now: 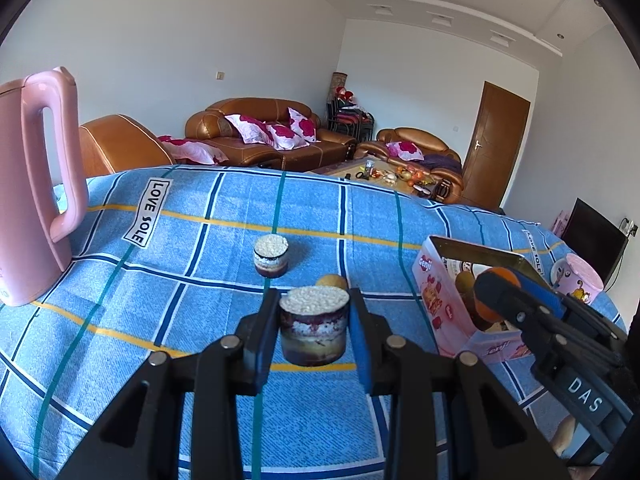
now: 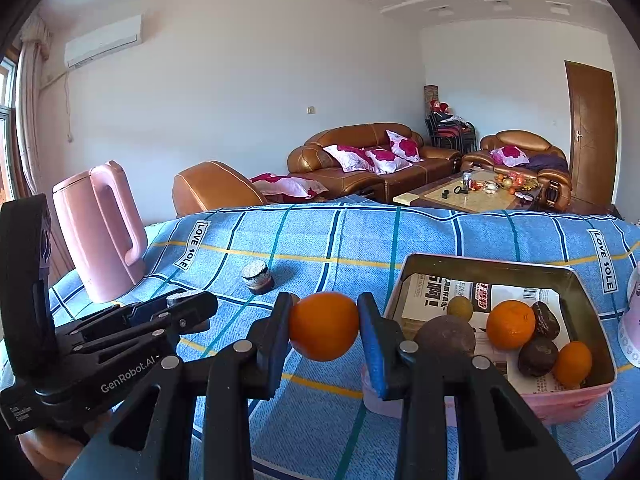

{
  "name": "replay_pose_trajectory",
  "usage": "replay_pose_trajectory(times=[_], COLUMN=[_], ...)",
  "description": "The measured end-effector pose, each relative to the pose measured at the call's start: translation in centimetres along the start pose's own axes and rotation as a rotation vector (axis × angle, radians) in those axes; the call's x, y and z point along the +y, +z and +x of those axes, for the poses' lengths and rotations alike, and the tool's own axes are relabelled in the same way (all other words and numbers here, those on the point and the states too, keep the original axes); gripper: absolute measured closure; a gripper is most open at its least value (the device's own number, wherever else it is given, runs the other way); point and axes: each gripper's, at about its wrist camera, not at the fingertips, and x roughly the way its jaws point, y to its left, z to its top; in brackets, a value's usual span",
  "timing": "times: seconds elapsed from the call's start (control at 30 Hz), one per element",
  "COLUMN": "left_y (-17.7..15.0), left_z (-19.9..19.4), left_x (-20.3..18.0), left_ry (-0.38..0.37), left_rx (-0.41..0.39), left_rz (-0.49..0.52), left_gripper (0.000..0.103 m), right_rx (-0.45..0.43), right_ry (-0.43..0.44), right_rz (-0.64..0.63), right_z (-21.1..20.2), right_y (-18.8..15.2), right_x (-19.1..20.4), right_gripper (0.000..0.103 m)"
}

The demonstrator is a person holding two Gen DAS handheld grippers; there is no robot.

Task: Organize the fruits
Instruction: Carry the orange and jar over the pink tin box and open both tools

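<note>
Right wrist: jaws on orange [image 2: 324, 326], left on cake cup [image 1: 313, 330], blue plaid cloth [image 2: 340, 240], sofas [image 2: 372, 156] behind.

Tablecloth [image 2: 328, 240] — light blue, checked with navy, white, teal and yellow lines. Kettle [image 2: 100, 232] — plain pale pink. Tin box [image 2: 560, 396] — pink outside, dull gold inside. Held orange [image 2: 324, 326] — bright orange, between blue-padded black fingers [image 2: 374, 344]. Layered cake [image 1: 313, 330] — white crumb top over maroon, cream and yellow bands.
</note>
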Motion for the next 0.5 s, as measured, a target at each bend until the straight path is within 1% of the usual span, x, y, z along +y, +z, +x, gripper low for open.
replay_pose_trajectory(times=[0.13,0.27,0.4,0.5], left_y=[-0.2,-0.2,0.0,0.3], left_z=[-0.1,-0.3,-0.5,-0.3], left_x=[-1.0,-2.6,-4.6,-6.3], left_ry=[-0.003,-0.013,-0.038,-0.062], left_rx=[0.009,-0.003,-0.016,-0.023], left_rz=[0.009,0.019,0.032,0.046], left_gripper=[0.068,0.068,0.068,0.068], right_rx=[-0.019,-0.039,-0.061,-0.074], right_ry=[-0.051,-0.066,-0.095,-0.137], right_rz=[-0.043,-0.059,-0.053,-0.039], right_z=[-0.6,-1.5,-2.6,-3.2], right_y=[-0.1,-0.1,0.1,0.2], right_x=[-0.3,-1.1,-3.2,-5.3], right_gripper=[0.067,0.067,0.067,0.067])
